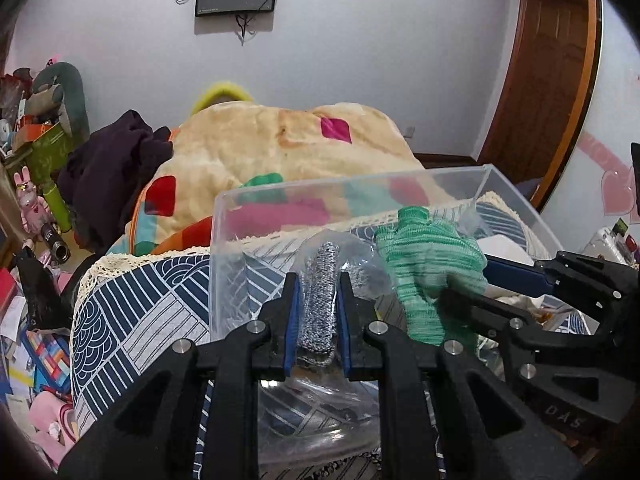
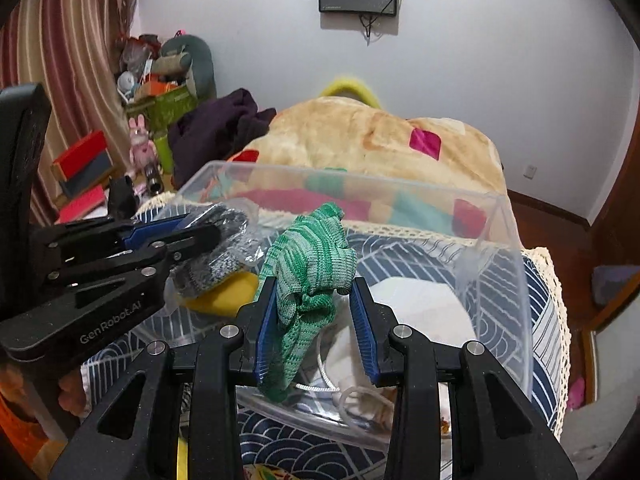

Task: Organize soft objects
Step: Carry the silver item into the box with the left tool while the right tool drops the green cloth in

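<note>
My left gripper [image 1: 319,280] is shut on a grey knitted sock in a clear plastic bag [image 1: 320,300], held over the clear plastic bin [image 1: 360,188]. It also shows in the right wrist view [image 2: 208,228] with the grey sock [image 2: 216,264]. My right gripper [image 2: 314,284] is open, and a green knitted cloth [image 2: 312,268] hangs on its left finger over the bin [image 2: 500,248]. In the left wrist view the green cloth [image 1: 432,264] hangs beside the right gripper [image 1: 464,280]. White soft items [image 2: 424,308] and a yellow one [image 2: 224,292] lie in the bin.
The bin sits on a blue and white patterned cover [image 1: 140,300]. A beige blanket with coloured patches [image 1: 280,140] and dark clothes [image 1: 116,168] are piled behind. Clutter fills the left side [image 1: 36,152]. A wooden door [image 1: 560,80] is at the right.
</note>
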